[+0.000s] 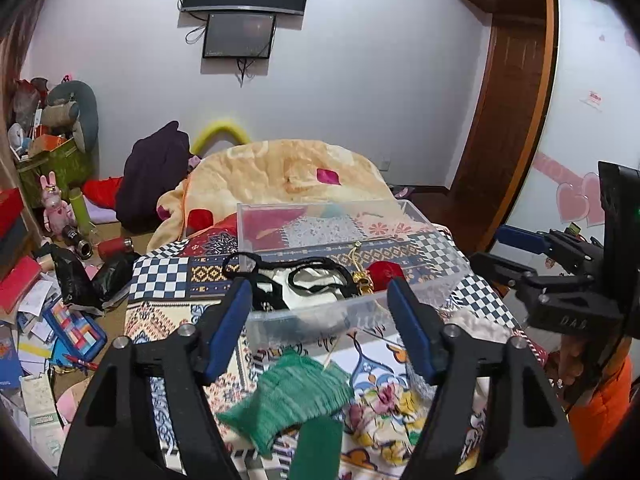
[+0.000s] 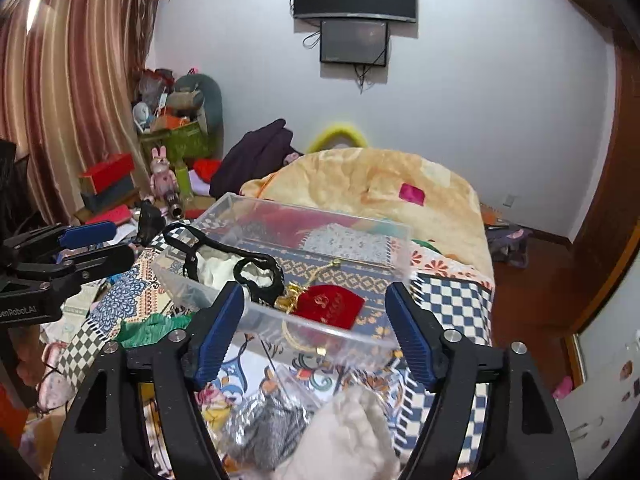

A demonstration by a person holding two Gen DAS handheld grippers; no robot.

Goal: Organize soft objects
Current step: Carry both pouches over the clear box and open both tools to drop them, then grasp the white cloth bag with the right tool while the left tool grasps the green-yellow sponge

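A patchwork-covered bed carries a clear plastic bin that stands straight ahead of both tongs, its long side running across their line of reach and its near rim just beyond the fingertips. Inside it already lie a white cloth with black trim toward the left and a red velvet pouch with gold cord toward the right. Nearer than the bin, loose on the bed, a green knitted piece sits directly below and between the fingers of the left tongs, its long axis slanting from lower left to upper right; those tongs are spread wide and hold nothing. The right tongs are likewise spread wide and empty, with a white fluffy item and a grey item in a clear wrapper just under them. By position the green piece falls to the left tongs, the white one to the right. The bin's near wall looks like the edge to clear on any lift forward; the bed's right edge drops to bare floor, the left side to clutter.
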